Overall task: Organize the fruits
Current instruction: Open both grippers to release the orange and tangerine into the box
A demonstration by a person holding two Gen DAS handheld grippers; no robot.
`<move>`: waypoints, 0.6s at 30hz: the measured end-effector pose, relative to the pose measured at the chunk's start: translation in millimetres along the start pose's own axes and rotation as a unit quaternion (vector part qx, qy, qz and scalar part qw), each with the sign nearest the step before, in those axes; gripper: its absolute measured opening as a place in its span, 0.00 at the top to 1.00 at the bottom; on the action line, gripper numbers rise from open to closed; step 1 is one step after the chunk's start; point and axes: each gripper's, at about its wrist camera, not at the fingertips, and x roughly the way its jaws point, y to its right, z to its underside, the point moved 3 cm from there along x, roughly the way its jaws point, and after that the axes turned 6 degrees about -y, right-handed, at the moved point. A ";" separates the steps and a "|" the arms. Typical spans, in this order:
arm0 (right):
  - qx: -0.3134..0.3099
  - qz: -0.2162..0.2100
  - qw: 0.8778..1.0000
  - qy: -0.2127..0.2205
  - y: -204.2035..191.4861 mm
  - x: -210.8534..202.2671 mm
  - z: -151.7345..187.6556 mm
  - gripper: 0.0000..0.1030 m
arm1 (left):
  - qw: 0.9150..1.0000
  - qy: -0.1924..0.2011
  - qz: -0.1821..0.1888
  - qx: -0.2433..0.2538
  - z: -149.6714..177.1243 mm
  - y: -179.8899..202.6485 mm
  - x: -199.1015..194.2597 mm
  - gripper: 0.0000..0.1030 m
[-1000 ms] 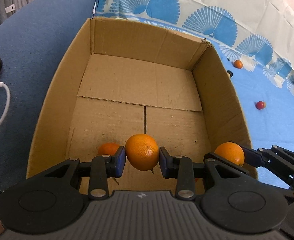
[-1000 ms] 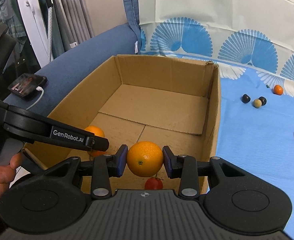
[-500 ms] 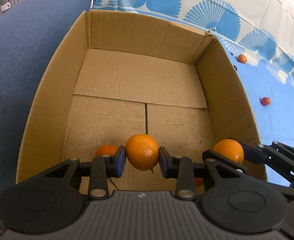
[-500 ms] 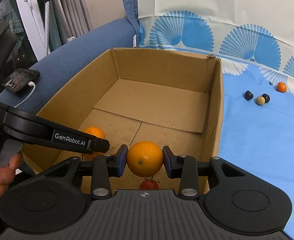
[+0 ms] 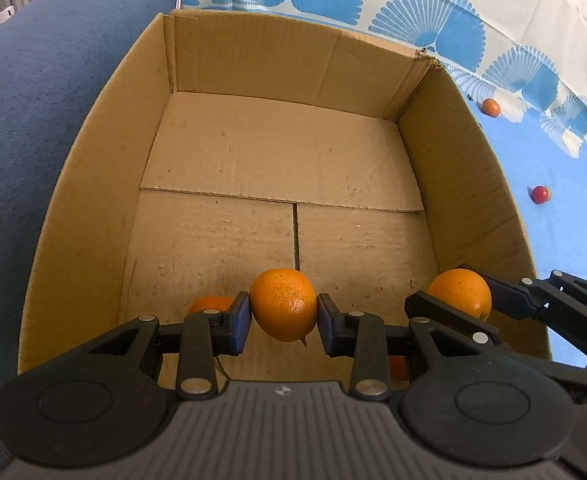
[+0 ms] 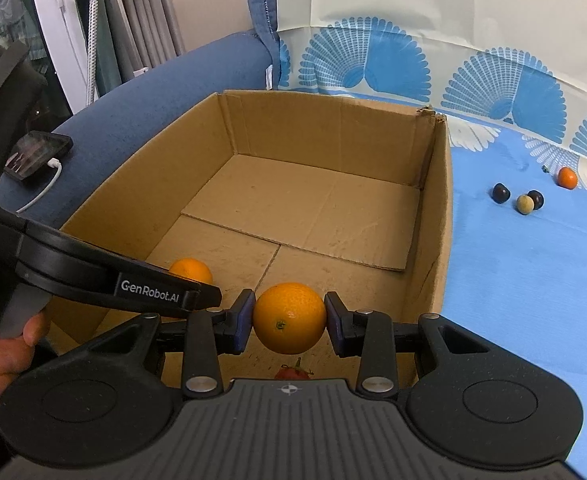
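My left gripper point(image 5: 284, 322) is shut on an orange point(image 5: 283, 305) and holds it over the near end of an open cardboard box point(image 5: 93, 184). My right gripper point(image 6: 289, 322) is shut on a second orange point(image 6: 289, 318) above the same box point(image 6: 433, 240); that orange also shows in the left wrist view point(image 5: 459, 294). A third orange point(image 6: 191, 270) lies on the box floor at the near left, partly hidden in the left wrist view point(image 5: 209, 304). A red strawberry point(image 6: 293, 372) lies on the floor under my right gripper.
The box stands between a blue sofa arm point(image 5: 33, 100) and a light blue cloth point(image 6: 513, 280). On the cloth lie a small orange fruit point(image 6: 567, 177), two dark balls and a tan ball point(image 6: 525, 204), and a red fruit point(image 5: 540, 194). A phone point(image 6: 37, 154) charges on the sofa arm.
Both grippers have moved forward over the box, still holding their oranges. The box fills more of both views.
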 end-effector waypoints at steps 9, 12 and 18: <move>0.037 0.014 0.999 -0.012 11.6 1.4 -5.4 0.54 | 1.000 0.011 -0.011 -0.020 -3.7 -5.9 -6.0 0.15; 0.076 0.002 0.997 -0.010 21.4 -8.1 -9.1 0.32 | 0.999 0.022 -0.013 -0.030 -3.6 -13.9 -17.7 0.02; 0.072 0.007 0.997 -0.001 11.9 -37.0 1.6 0.13 | 0.999 0.026 -0.017 -0.027 16.7 -15.6 -39.9 0.00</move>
